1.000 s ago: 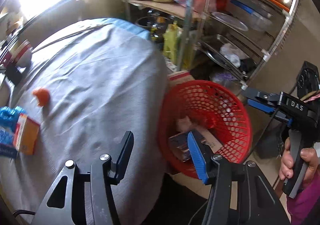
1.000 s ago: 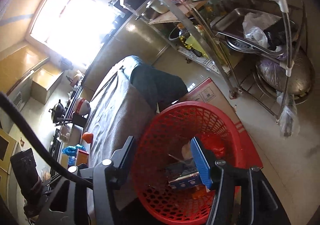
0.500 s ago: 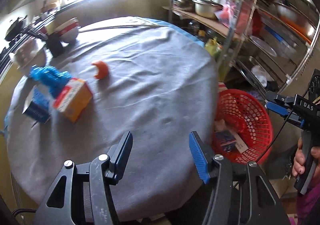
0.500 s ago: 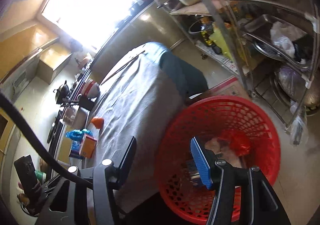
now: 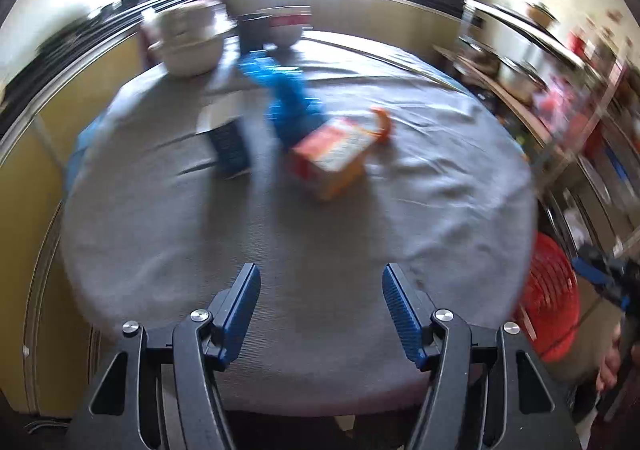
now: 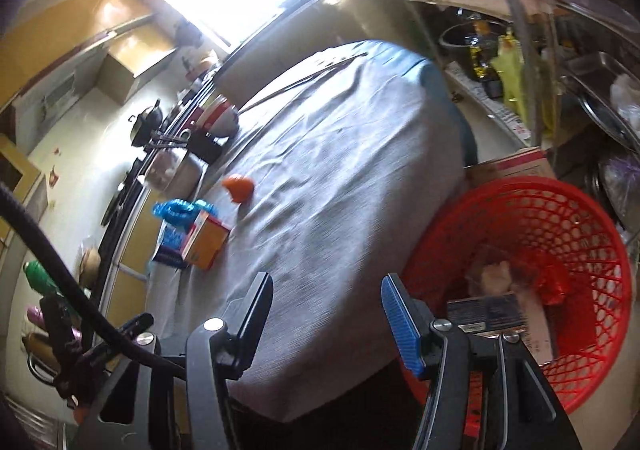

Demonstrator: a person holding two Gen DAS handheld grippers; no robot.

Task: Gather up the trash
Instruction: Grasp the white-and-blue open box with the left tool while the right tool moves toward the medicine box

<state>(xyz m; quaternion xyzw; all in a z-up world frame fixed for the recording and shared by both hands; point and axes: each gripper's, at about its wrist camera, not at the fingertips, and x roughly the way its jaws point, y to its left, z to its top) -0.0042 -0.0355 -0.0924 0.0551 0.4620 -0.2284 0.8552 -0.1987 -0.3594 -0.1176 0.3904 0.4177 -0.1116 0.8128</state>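
Note:
An orange box, a blue wrapper, a dark blue carton and an orange peel lie on the grey table. My left gripper is open and empty over the table's near edge. My right gripper is open and empty above the table's edge, beside the red basket that holds a dark box and other trash. The box, wrapper and peel show in the right wrist view too. The left view is blurred.
A white bowl and a red and white pot stand at the table's far side. A metal rack with pots and bottles stands behind the basket. A cardboard box sits on the floor. The basket also shows in the left view.
My left gripper has swung left from the basket to face the trash on the table. My right gripper has tilted away from the basket toward the table. Both stay open.

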